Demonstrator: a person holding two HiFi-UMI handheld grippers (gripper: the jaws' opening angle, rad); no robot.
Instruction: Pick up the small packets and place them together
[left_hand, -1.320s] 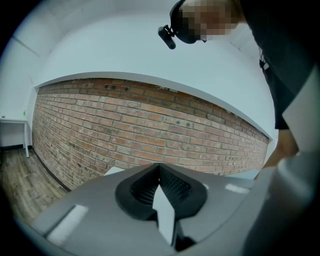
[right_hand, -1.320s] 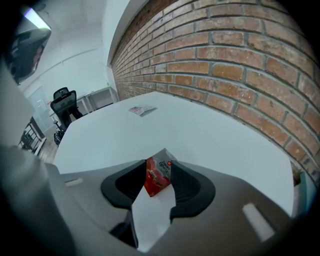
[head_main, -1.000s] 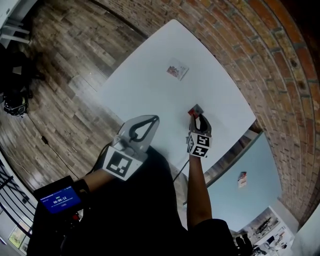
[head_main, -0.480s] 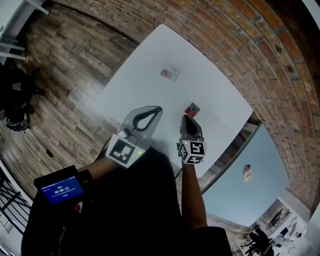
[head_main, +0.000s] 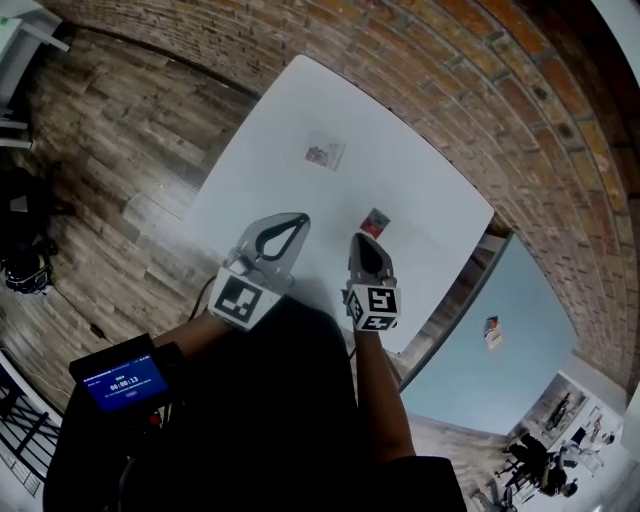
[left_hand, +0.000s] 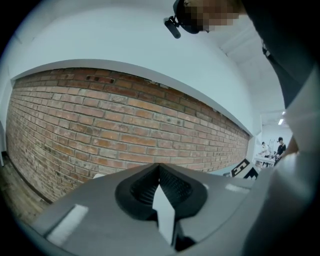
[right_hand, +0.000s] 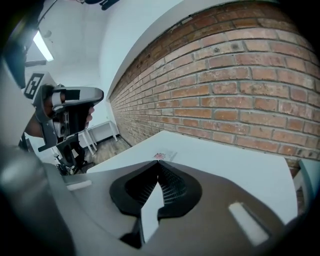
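Your table (head_main: 430, 190) is white. Near packet (head_main: 375, 222) red; far packet (head_main: 325, 154) pale with red print. Left gripper (head_main: 300, 219) and right gripper (head_main: 361, 243): grey, with black-and-white square markings. Wall (head_main: 470, 90) red brick.

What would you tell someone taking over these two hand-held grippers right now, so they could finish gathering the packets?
Grippers: the left gripper is shut and empty, over the near part of the white table. The right gripper is shut and empty too.
Things: the red packet lies on the table just ahead of the right gripper. The pale packet lies farther away, well apart from it.
Done: the packets are not yet together.
Left: open a gripper, pick up one packet and set it beside the other.
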